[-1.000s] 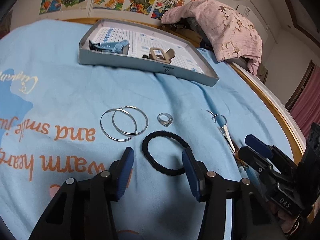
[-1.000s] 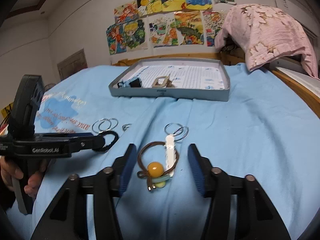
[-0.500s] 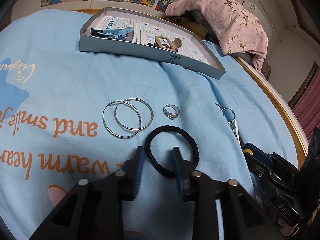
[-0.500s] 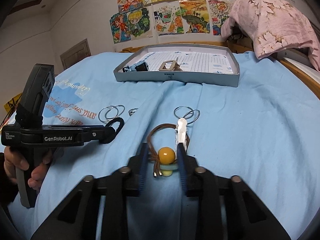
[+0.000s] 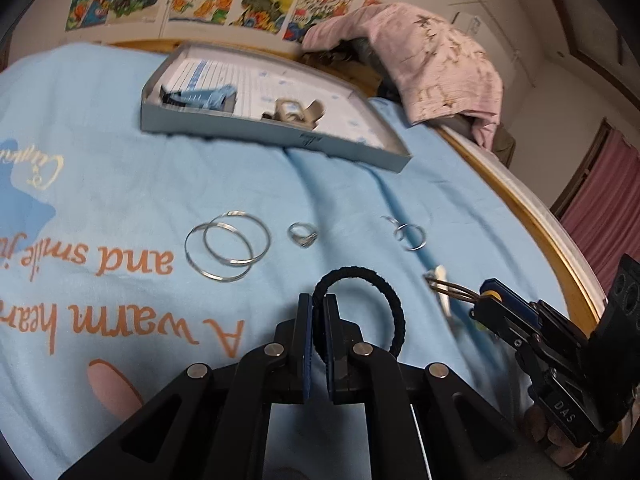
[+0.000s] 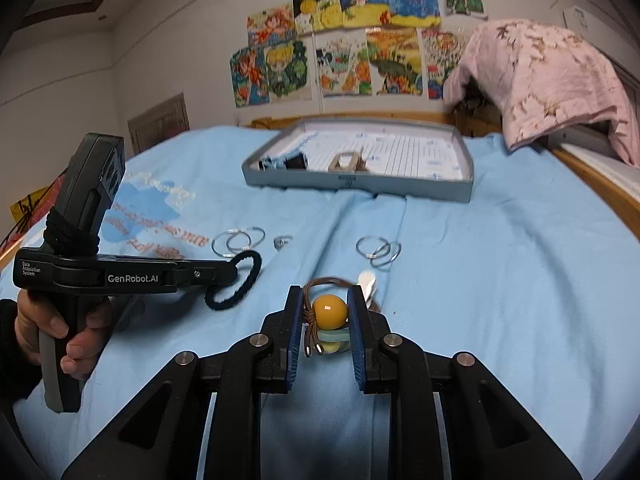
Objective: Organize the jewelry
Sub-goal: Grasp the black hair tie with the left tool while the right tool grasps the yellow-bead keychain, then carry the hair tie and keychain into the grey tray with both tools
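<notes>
My left gripper (image 5: 318, 308) is shut on the near side of a black hair tie (image 5: 384, 292), whose loop stands up off the blue sheet. In the right wrist view the same hair tie (image 6: 236, 288) hangs from the left gripper (image 6: 236, 270). My right gripper (image 6: 325, 312) is closing, with its pads against a yellow bead (image 6: 329, 312) on a brown cord hair tie. A white clip (image 6: 368, 282) lies just beyond it. Two large silver hoops (image 5: 228, 246), a silver ring (image 5: 303, 235) and a pair of small hoops (image 5: 408, 236) lie on the sheet.
A grey tray (image 5: 272, 132) at the far side holds a blue clip (image 5: 208, 98) and a beige clip (image 5: 294, 110). A pink cloth (image 5: 432, 64) is heaped at the back right. The wooden bed edge (image 5: 540, 232) runs along the right. A hand (image 6: 76, 340) holds the left gripper.
Both grippers have closed from wide open. The left one now pinches the black hair tie and has raised its loop. The right one has closed in on the yellow bead.
</notes>
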`<control>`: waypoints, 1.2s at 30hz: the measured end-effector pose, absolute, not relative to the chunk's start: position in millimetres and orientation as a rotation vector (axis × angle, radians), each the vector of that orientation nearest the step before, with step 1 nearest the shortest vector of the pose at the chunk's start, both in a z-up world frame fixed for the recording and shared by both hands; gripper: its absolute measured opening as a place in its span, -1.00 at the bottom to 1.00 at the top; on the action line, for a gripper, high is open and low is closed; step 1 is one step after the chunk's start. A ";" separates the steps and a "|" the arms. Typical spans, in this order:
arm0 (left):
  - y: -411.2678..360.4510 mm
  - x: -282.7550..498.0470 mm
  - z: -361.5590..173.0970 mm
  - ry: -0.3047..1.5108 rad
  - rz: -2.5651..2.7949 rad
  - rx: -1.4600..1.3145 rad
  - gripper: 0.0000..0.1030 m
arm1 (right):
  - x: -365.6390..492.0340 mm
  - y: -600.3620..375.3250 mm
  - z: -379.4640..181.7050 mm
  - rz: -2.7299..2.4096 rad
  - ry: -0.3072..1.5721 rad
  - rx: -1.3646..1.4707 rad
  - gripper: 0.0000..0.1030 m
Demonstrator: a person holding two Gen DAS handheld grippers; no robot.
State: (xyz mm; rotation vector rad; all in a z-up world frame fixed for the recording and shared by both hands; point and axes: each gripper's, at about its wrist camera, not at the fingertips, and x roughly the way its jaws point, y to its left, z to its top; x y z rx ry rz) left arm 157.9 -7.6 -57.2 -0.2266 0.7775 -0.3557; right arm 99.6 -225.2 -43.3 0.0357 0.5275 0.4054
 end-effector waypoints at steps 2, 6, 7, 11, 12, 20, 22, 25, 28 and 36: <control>-9.8 155.2 -51.6 0.762 -0.363 -0.214 -0.90 | 97.0 -228.3 -39.4 0.401 0.507 0.041 -0.62; -15.6 155.6 -45.7 0.760 -0.372 -0.184 -0.90 | 102.1 -232.0 -32.6 0.398 0.481 0.047 -0.62; -16.0 156.0 -45.0 0.761 -0.372 -0.184 -0.90 | 105.7 -232.3 -30.8 0.401 0.477 0.050 -0.62; -15.9 162.6 -39.1 0.763 -0.373 -0.203 -0.90 | 127.3 -237.0 -25.6 0.413 0.472 0.087 -0.62; -16.1 166.6 -35.2 0.756 -0.372 -0.206 -0.90 | 130.1 -237.6 -24.4 0.414 0.466 0.093 -0.62; -11.6 216.5 -3.5 0.656 -0.299 -0.208 -0.90 | 181.6 -241.2 -0.1 0.406 0.385 0.107 -0.62; -4.1 241.3 2.7 0.630 -0.264 -0.230 -0.90 | 202.2 -240.4 3.5 0.397 0.384 0.109 -0.62; 3.4 277.0 7.3 0.606 -0.216 -0.248 -0.90 | 237.3 -237.2 4.5 0.383 0.411 0.114 -0.62; 2.7 312.6 7.4 0.598 -0.174 -0.231 -0.90 | 274.5 -233.0 3.0 0.368 0.424 0.118 -0.62; -3.7 376.9 -14.2 0.663 -0.088 -0.201 -0.90 | 336.2 -217.6 -14.6 0.377 0.433 0.161 -0.62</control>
